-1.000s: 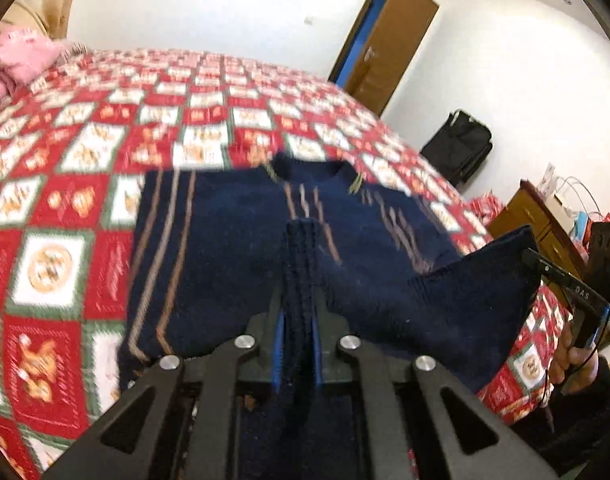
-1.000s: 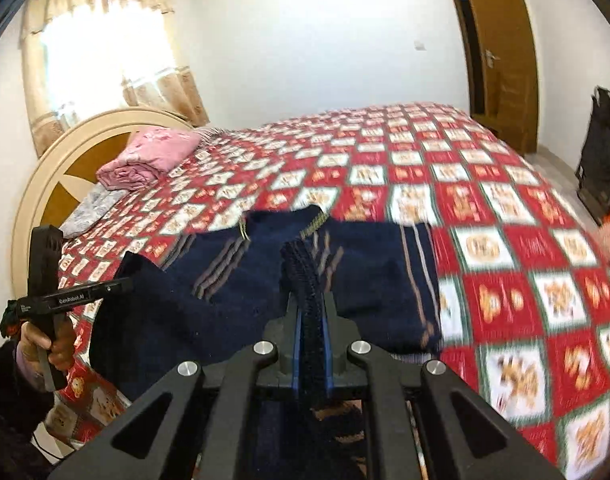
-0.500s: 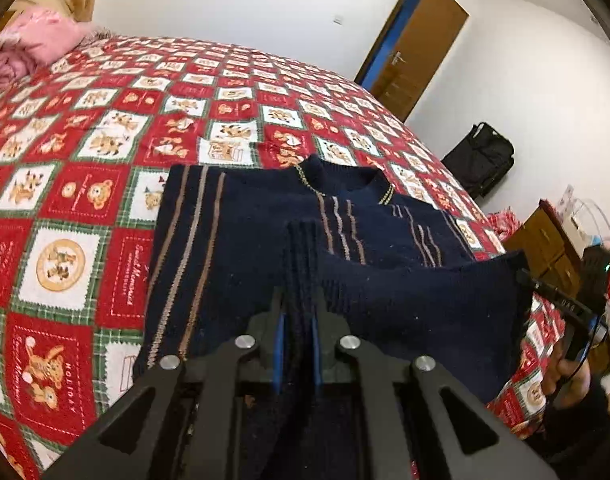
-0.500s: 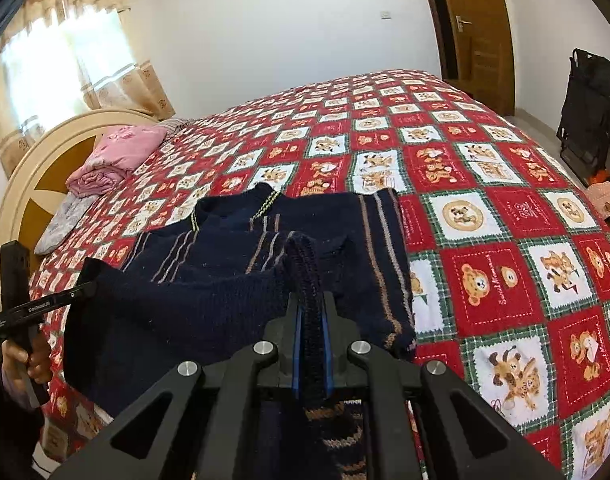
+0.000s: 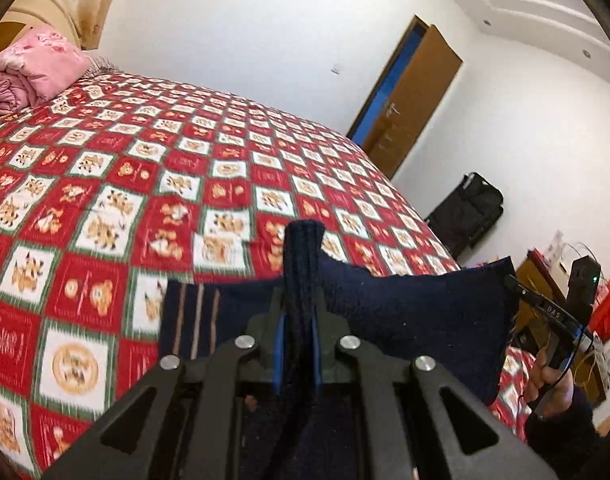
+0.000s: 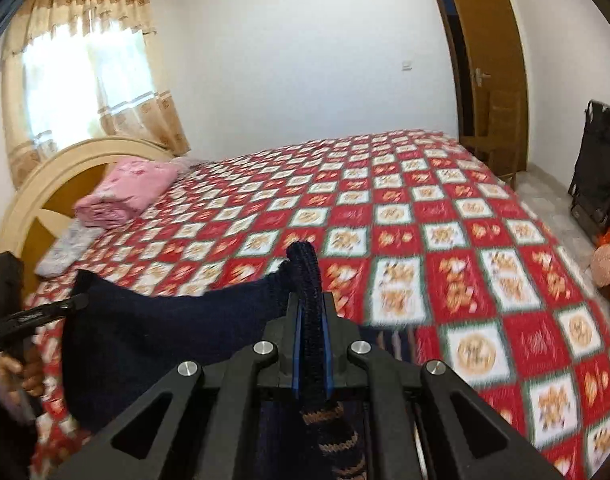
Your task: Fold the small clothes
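Bright daylight from curtained window (image 6: 85, 76), motion-blurred bedspread (image 6: 445, 240), fisheye-bent edges

sweater (image 5: 417, 312) over bedspread (image 5: 105, 184), pillow (image 5: 33, 68) behind

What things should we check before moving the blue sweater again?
1. Left hand-held gripper shut on the sweater: ok.
2. Right hand-held gripper shut on the sweater: ok.
3. Held edge stretched flat between both: not ok, it sags.
4. Bedspread ahead free for laying it down: ok.
5. Sleeves tucked in: cannot tell, hidden below.
6. Pink blanket well away: ok.
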Available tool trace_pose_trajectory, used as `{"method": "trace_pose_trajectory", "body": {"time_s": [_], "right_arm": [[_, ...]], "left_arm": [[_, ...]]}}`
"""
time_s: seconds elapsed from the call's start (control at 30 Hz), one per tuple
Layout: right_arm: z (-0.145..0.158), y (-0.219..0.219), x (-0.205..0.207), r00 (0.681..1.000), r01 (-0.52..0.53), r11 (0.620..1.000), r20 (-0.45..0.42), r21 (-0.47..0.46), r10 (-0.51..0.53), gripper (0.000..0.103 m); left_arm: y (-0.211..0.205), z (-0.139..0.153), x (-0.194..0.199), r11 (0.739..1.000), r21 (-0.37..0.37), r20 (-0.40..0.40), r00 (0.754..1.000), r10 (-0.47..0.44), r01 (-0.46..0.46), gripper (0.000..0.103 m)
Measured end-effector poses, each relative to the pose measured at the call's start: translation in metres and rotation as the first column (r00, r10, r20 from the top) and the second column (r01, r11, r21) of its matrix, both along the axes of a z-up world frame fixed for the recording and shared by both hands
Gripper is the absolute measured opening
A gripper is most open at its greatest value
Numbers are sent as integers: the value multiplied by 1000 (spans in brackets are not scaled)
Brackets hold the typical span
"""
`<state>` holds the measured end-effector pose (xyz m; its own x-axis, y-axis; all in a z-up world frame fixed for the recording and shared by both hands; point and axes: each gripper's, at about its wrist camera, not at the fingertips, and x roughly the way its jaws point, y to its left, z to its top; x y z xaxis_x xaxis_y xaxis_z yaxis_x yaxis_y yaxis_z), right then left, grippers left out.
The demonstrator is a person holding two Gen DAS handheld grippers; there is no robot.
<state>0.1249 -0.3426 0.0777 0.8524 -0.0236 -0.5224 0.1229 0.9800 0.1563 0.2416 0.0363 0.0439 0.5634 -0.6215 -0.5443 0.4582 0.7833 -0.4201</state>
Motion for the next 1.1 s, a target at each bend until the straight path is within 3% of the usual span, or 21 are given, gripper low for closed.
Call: {"method": "trace_pose_trajectory", "body": {"time_s": [0.13,0.27,0.4,0.53,0.57,0.6,0.7,0.73,0.77,0.8,0.83,0.97,1.1], "right_arm": [[-47,-11,44,997,55,998,-62,-5,-55,8],[-98,-14,69,982,93,996,-165,1,-92,8],[-122,-20,76,971,90,995,-226,41,-78,9],[-130,-35,81,953,120,985,-294,120,-80,19],[-130,-41,78,952,131,978,-294,161,-79,19],[-124,-47,71,956,151,968,-279,200,-91,19],[-92,-60,31,976,196,942,-147,271,-161,20],[-82,-62,18,978,200,936,-111,289,-175,28],[-73,-62,2,979,204,931,-77,302,-189,49],[-66,-60,-14,979,204,929,-49,309,-199,60],[-63,-54,-25,979,203,930,-35,305,-202,72],[-65,-9,-49,991,123,968,-86,217,-106,72],[-74,41,-62,990,82,996,-117,47,-76,72]], "left_arm": [[-13,-24,33,993,88,6,996,84,-84,11],[-22,-65,67,983,137,-76,988,136,-125,11],[-28,-102,83,968,215,-149,975,165,-131,13],[-29,-107,84,959,240,-167,966,196,-153,25],[-30,-106,84,952,260,-161,965,207,-161,36],[-31,-103,82,937,302,-147,962,229,-177,49],[-30,-91,70,897,388,-68,964,257,-211,54],[-28,-84,62,886,407,-34,965,258,-222,56],[-26,-78,56,876,420,-8,965,264,-236,64],[-23,-69,46,864,430,30,961,276,-262,72],[-21,-63,39,859,428,59,957,284,-281,75],[-26,-47,4,834,439,152,943,297,-333,85],[-48,-49,-22,828,482,164,958,236,-286,86]]}}
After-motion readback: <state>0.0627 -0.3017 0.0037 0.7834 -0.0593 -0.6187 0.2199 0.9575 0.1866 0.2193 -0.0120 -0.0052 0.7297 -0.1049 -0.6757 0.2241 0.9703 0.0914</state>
